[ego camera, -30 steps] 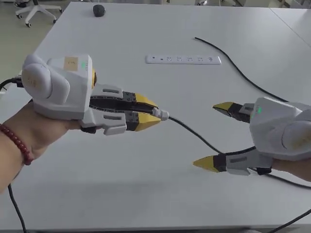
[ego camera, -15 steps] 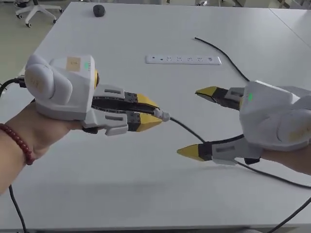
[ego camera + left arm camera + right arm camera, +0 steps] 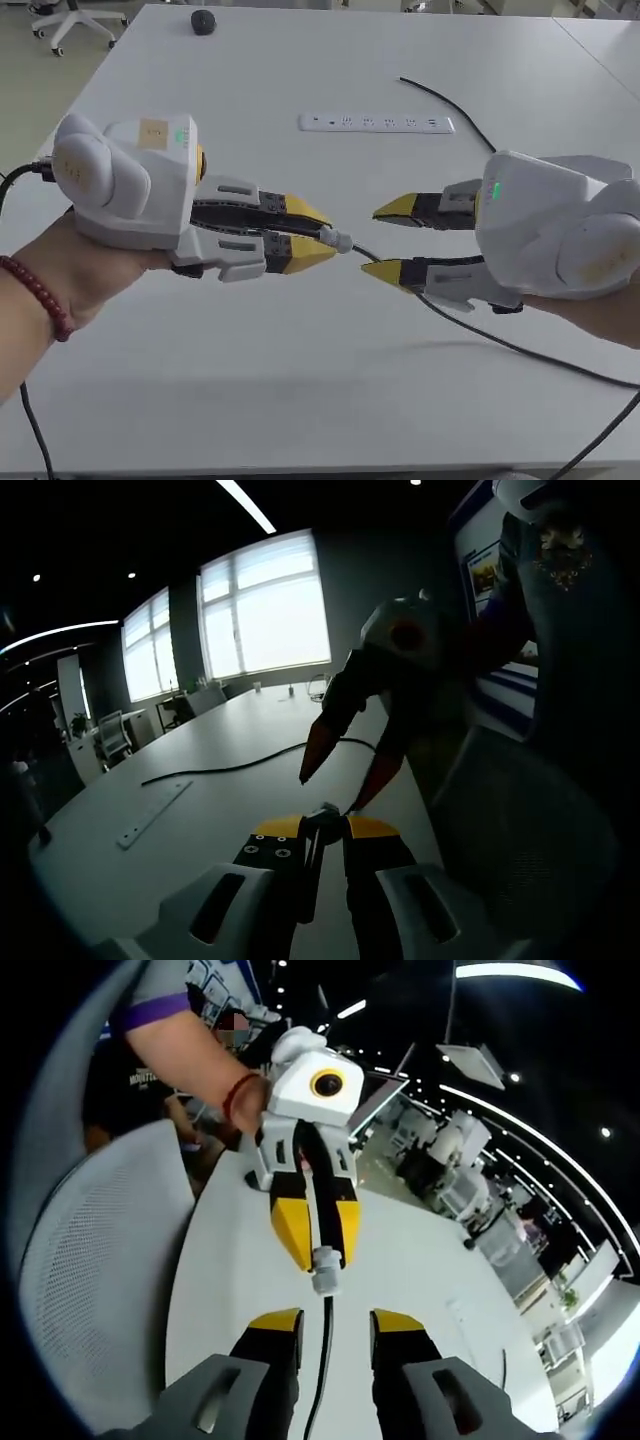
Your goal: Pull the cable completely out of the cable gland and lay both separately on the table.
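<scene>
**Right gripper brought up to the gland, jaws narrowed**

Since a second ago the right gripper (image 3: 373, 241) has travelled from 4 o'clock in the head view toward centre. Its yellow tips now sit just beside the nose of the left gripper (image 3: 318, 236). Its jaws have narrowed from a wide spread to a moderate gap. The left gripper has stayed at 9 o'clock, held level above the table (image 3: 300, 390).

Left gripper: jaws closed on the cable gland (image 3: 338, 240), whose pale end juts out past the tips. The left gripper view confirms this, with the gland (image 3: 322, 815) pinched between the two yellow tips.

Right gripper: jaws apart and gripping nothing. In the right gripper view the cable (image 3: 322, 1360) runs up the middle of the gap, clear of both tips, to the gland (image 3: 325, 1265).

Cable (image 3: 500, 343): still seated in the gland. From there it passes the right gripper's lower jaw and trails off toward 4 o'clock.

Also noted – a power strip (image 3: 375, 123) lies on the table toward 12 o'clock.
</scene>
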The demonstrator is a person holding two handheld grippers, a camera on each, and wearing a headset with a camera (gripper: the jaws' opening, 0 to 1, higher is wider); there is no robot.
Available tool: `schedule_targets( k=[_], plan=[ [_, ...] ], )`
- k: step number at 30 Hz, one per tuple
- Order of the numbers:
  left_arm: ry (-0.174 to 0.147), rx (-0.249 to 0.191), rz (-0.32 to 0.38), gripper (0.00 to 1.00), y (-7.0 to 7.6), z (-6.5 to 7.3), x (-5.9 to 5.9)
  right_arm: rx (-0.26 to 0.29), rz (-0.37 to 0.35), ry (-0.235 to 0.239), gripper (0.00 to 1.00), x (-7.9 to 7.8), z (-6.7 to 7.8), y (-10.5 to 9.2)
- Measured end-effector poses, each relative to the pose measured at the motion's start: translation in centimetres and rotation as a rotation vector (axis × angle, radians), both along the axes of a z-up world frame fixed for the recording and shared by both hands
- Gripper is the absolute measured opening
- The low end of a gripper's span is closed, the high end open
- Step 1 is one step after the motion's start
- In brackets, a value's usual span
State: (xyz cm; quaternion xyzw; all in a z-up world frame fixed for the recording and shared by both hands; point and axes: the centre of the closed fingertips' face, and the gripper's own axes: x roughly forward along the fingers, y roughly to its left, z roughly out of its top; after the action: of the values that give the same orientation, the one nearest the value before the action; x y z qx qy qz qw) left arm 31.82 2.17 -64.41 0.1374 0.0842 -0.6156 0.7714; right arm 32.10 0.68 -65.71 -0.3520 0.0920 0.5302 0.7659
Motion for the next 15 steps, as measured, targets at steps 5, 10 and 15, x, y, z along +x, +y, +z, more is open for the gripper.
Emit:
schedule_targets(
  k=[5, 10, 15],
  plan=[
    [-0.002, -0.001, -0.003, 0.15, -0.13, 0.11, 0.03, -0.015, 0.014, -0.005, 0.13, -0.02, 0.05, 0.41],
    [-0.003, -0.005, -0.01, 0.15, -0.4, 0.24, -0.09, -0.044, 0.025, -0.017, 0.06, 0.14, -0.21, 0.49],
    [-0.003, -0.006, -0.012, 0.15, -0.48, 0.23, -0.08, -0.052, 0.034, -0.012, 0.02, -0.11, -0.37, 0.68]
  ],
)
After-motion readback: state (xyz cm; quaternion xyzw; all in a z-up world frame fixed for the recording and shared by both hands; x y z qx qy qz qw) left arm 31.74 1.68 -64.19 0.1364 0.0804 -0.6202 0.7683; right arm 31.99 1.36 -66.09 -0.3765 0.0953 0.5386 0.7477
